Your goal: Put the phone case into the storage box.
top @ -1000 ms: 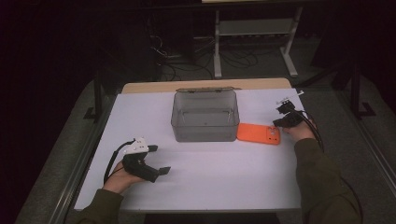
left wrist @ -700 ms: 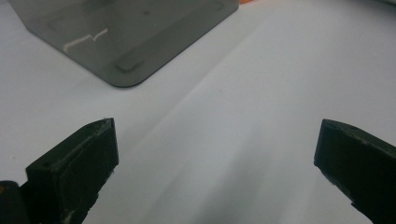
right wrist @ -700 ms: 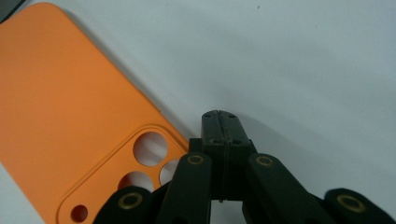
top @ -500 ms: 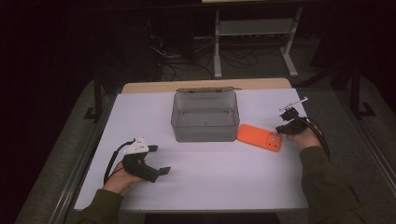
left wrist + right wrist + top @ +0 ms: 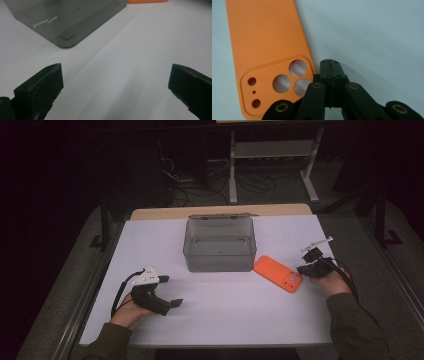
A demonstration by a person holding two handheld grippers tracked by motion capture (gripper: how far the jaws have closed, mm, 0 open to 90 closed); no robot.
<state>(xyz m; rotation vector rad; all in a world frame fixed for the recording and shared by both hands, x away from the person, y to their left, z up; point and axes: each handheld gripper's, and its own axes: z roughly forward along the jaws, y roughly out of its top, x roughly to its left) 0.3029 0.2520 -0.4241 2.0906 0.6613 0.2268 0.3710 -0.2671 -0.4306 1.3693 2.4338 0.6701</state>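
White table [image 5: 225,320], flat orange phone case [image 5: 278,273] beside clenched right tool [image 5: 301,269], camera holes upward

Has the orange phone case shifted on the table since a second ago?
Yes. The orange phone case has slid toward the table's near edge and rotated, its camera end now farther from the grey box.

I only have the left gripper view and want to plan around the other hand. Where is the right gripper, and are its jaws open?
Observer: The right gripper sits at the table's right side, jaws shut, nothing between them.
Operator: What is the orange strip at my top edge?
Observer: An orange phone case, lying flat with its camera cutouts toward the right gripper.
Operator: Is the case touching the grey box?
Observer: In the high view the case lies just right of the grey box; I cannot tell if they touch.
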